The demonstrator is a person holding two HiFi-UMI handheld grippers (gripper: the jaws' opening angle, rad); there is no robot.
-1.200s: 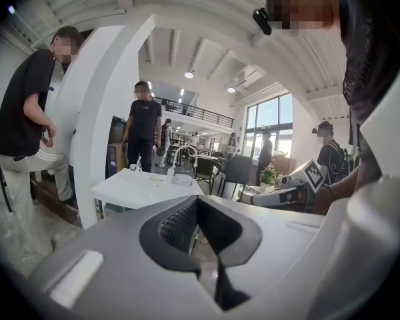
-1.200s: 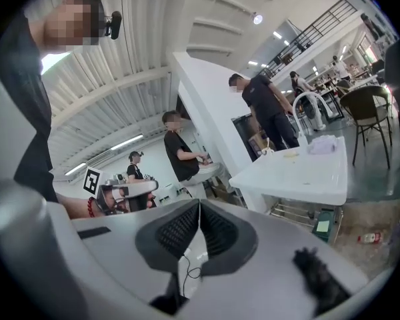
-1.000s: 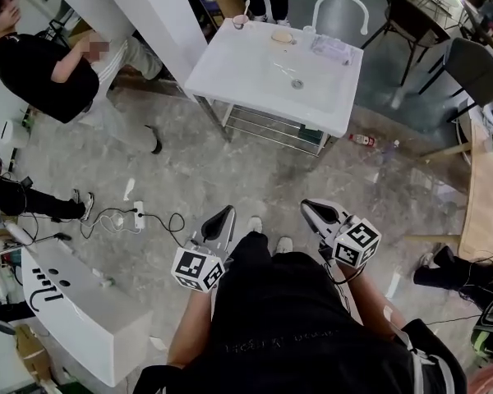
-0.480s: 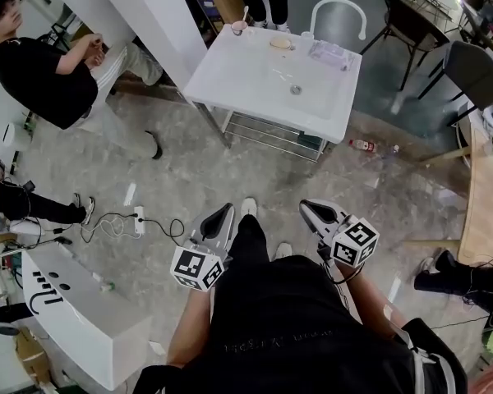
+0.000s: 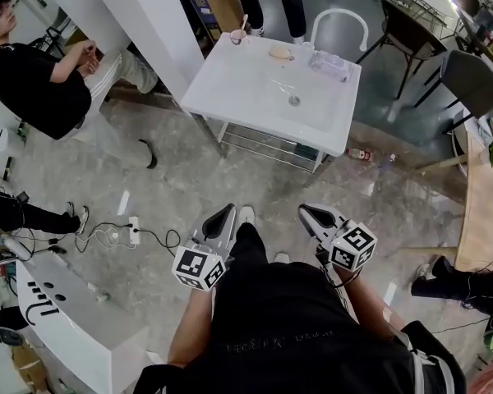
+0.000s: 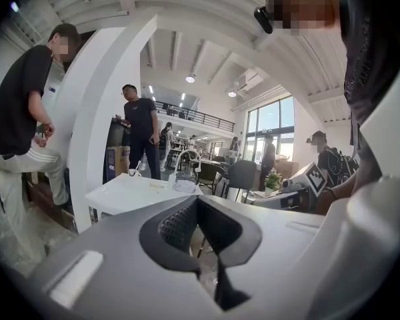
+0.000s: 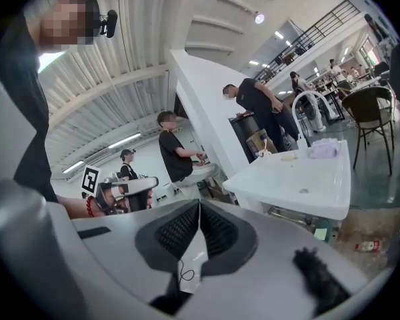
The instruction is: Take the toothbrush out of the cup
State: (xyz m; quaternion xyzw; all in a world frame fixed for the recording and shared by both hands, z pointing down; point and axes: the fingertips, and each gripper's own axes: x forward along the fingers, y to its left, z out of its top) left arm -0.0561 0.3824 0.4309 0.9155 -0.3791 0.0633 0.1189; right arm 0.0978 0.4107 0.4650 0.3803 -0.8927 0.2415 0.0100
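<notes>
A small cup (image 5: 237, 34) with a toothbrush (image 5: 243, 21) standing in it sits on the far left corner of a white washbasin table (image 5: 255, 89), several steps ahead of me. Both grippers hang low in front of my body, far from the cup. My left gripper (image 5: 221, 216) is shut with nothing in it, and so is my right gripper (image 5: 311, 213). The cup (image 6: 134, 173) shows small and distant in the left gripper view. In the right gripper view the cup (image 7: 264, 151) sits at the basin's far edge.
On the basin are a curved white faucet (image 5: 338, 15), a soap dish (image 5: 279, 52) and a crumpled clear bag (image 5: 329, 62). A person (image 5: 41, 76) sits at the left beside a white pillar (image 5: 152, 19). Chairs (image 5: 468, 72), a floor bottle (image 5: 358, 153), a power strip (image 5: 133, 228).
I have stepped closer to the washbasin, which now sits a little lower in the head view. Both grippers stay shut and keep their places in front of me.
</notes>
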